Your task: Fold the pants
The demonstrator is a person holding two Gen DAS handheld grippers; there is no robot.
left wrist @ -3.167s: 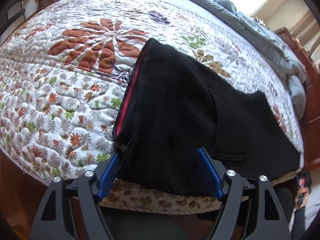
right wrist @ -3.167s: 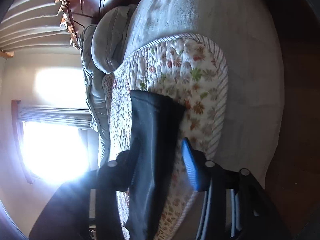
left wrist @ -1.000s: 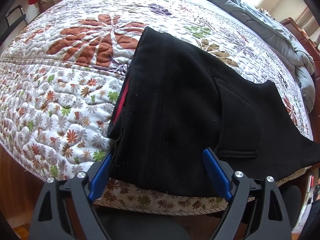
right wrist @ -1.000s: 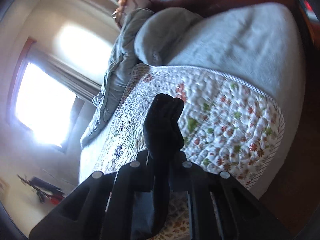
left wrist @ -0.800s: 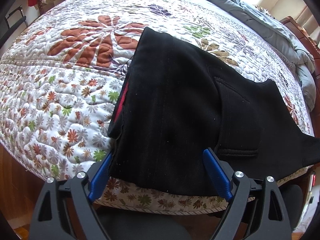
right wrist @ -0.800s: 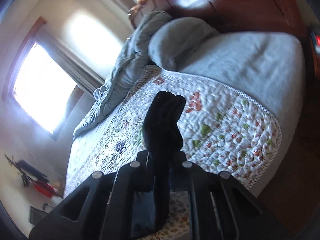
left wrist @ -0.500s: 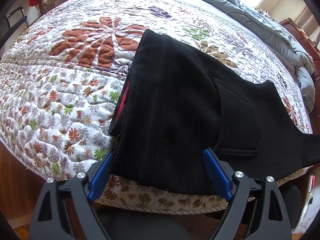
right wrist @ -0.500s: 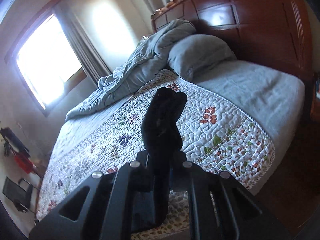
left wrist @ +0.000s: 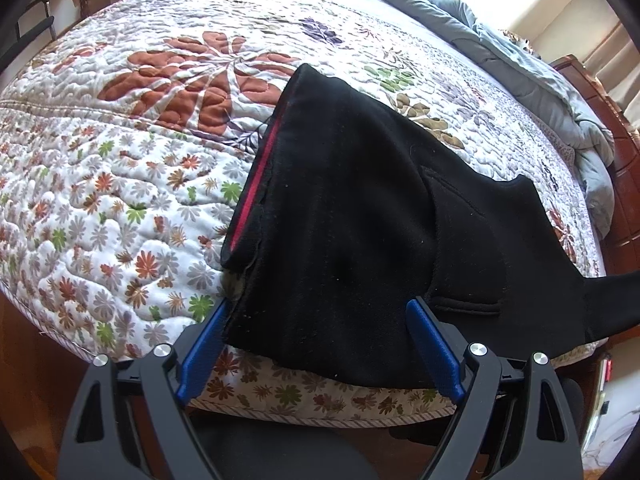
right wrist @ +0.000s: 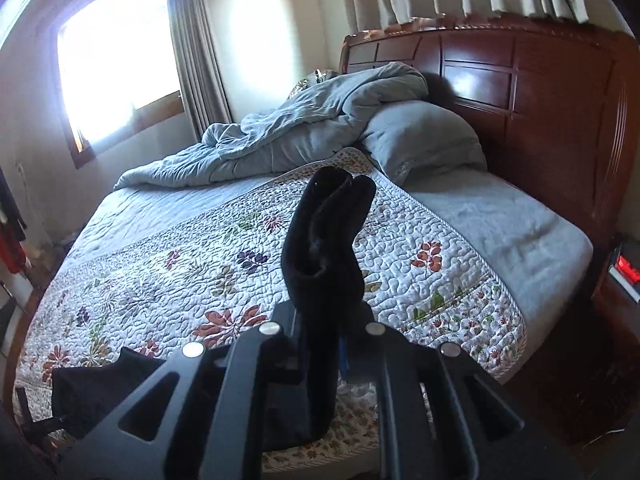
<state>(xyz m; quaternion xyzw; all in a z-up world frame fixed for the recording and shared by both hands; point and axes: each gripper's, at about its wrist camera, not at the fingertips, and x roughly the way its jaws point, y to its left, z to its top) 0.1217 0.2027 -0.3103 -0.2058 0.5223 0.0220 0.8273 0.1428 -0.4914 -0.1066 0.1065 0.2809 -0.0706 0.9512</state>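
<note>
A pair of black, thick-knit fabric pants (left wrist: 352, 216) is spread flat near the front edge of the bed, on the floral quilt. A red stripe (left wrist: 256, 176) is shown along the inside of the waistband opening at the left end, and a sewn patch pocket (left wrist: 464, 248) is seen on the upper face. Toward the right edge of the bed the cloth is drawn up off the quilt into a narrow strip. In the right wrist view the leg end (right wrist: 328, 248) is seen bunched and standing upright, folds pressed together, raised above the quilt.
</note>
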